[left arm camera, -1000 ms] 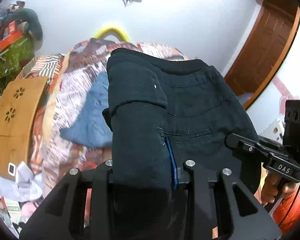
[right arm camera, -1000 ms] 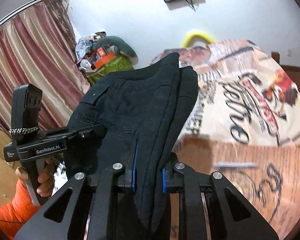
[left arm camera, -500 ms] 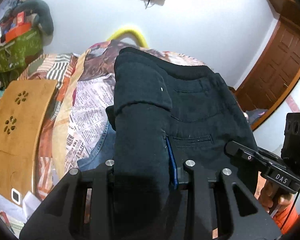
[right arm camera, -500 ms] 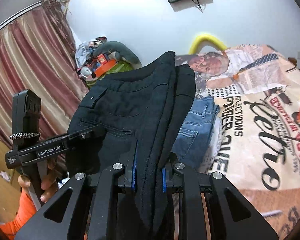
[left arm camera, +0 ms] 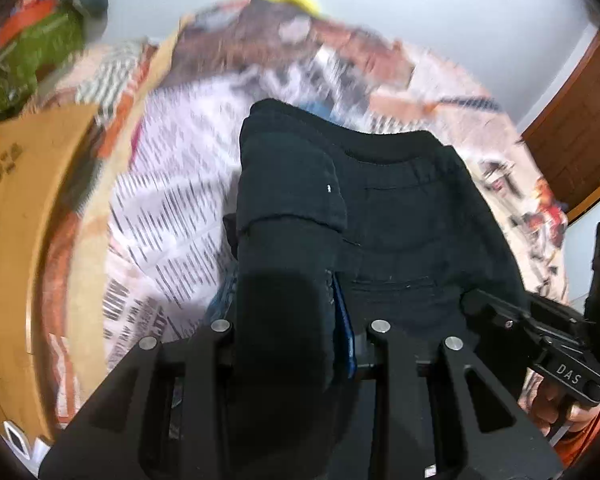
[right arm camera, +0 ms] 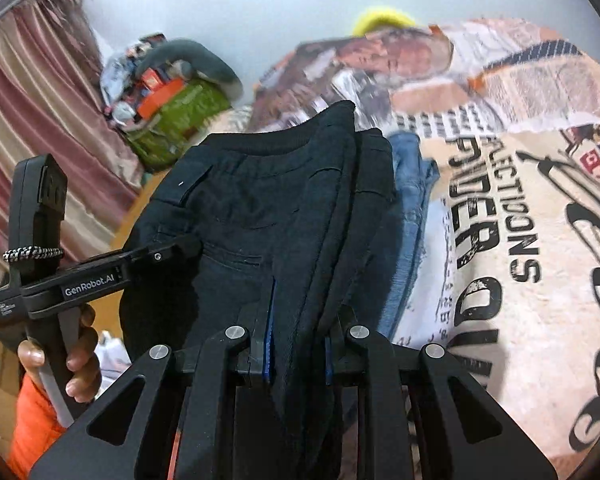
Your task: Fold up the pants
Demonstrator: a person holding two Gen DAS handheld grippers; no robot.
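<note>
Since a second ago you have tipped both grippers forward and down: the wall-mounted screen has left both views and the newspaper-print bedspread now fills the background, smeared with motion in the left wrist view. The folded black cotton pants hang between your hands above the bed, waistband edge farthest from you, their long axis running straight out from the fingers. Your left gripper is clamped on the thick rolled left edge; your right gripper is pinched on the stacked layers of the right edge, blue pads pressed into the cloth. Both hands sit equally near the bundle, one at each side, so the coming move looks like lowering it flat onto the bedspread ahead, keeping both edges level.

The right wrist view shows a folded blue denim garment lying just beside and beneath the pants' right edge; the left wrist view gives only a sliver of blue there. The left view alone shows the tan wooden board at the bed's left side and the brown door.
</note>
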